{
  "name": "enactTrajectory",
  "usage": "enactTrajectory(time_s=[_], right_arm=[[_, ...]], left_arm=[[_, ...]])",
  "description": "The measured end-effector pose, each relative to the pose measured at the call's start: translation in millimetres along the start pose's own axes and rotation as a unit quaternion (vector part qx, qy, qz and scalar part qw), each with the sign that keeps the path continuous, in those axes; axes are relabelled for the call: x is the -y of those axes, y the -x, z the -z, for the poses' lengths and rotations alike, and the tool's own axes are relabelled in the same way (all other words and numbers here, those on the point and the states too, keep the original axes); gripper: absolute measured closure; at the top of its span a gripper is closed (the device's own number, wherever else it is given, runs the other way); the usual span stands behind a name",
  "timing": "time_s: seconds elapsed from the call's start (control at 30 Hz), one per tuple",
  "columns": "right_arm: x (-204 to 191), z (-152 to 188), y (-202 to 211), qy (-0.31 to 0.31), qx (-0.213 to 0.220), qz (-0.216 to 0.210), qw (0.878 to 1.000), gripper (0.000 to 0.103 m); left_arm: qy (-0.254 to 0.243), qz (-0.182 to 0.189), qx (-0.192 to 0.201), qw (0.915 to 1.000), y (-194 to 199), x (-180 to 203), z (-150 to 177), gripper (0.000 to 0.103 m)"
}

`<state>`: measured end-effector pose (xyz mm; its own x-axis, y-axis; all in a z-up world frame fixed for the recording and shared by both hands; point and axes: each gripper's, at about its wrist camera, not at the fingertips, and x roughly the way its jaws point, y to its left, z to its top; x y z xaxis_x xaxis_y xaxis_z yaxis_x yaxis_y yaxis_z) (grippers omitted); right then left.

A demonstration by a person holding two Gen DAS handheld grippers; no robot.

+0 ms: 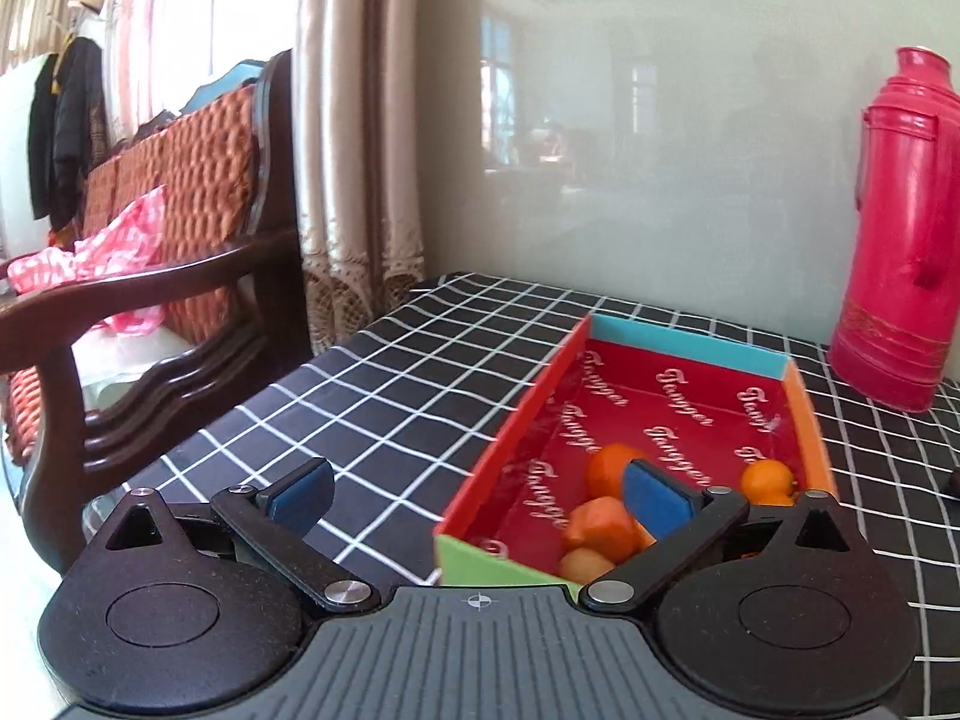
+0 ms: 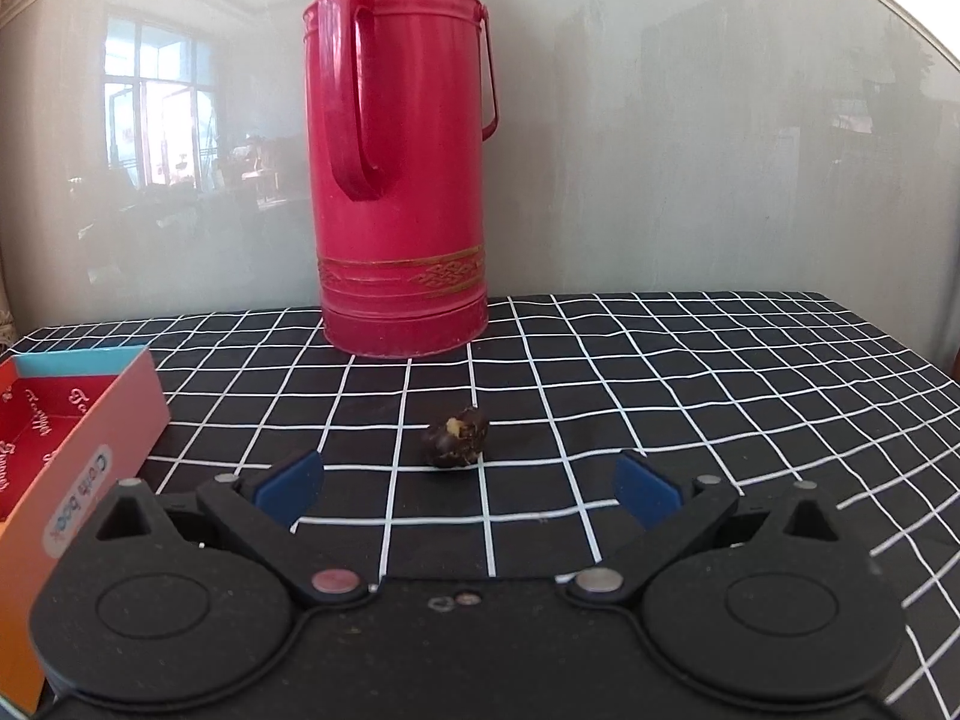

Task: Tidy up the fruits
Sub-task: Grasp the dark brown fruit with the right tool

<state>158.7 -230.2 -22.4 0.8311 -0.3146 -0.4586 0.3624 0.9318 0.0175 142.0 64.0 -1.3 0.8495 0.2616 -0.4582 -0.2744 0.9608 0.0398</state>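
L gripper [image 1: 477, 495]: fingers spread, empty; hovers over near end of box [image 1: 522, 420]. Box: on tabletop [image 1: 360, 384], holds oranges [image 1: 612, 468] at near end. R gripper [image 2: 468, 483]: fingers spread, empty. Dark fruit [image 2: 456, 437]: loose on tabletop, dead ahead of R fingers, centred betw. them, just beyond tips; roundish, no clear long axis. R hand nearer. Flask [image 2: 399, 180]: upright, behind fruit.

Bright daylight from the window [image 1: 180, 30], glossy wall [image 2: 660, 150] reflections, fisheye-bent edges, slight blur
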Motion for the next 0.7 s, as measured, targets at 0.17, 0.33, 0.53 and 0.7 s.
enactTrajectory(time_s=[0.17, 0.33, 0.53, 0.7], right_arm=[[0.3, -7.5, -28.9, -0.012, -0.031, -0.006, 0.999, 0.018], [-1.7, -18.8, -59.9, -0.016, -0.055, -0.016, 0.998, 0.040], [-2.1, -13.3, -70.9, -0.010, -0.077, -0.017, 0.997, 0.077], [-5.5, -13.1, -58.0, 0.003, -0.058, -0.033, 0.998, 0.078]], left_arm=[[0.010, -0.013, -0.001, 0.9999, -6.5, -12.3, 1.1, 0.001], [0.021, -0.018, -0.005, 0.9996, -9.3, -20.0, 1.8, 0.001], [0.021, -0.023, -0.007, 0.9995, -11.5, -22.0, 2.5, 0.001], [0.025, -0.024, -0.007, 0.9994, -11.4, -24.9, 2.0, 0.001]])
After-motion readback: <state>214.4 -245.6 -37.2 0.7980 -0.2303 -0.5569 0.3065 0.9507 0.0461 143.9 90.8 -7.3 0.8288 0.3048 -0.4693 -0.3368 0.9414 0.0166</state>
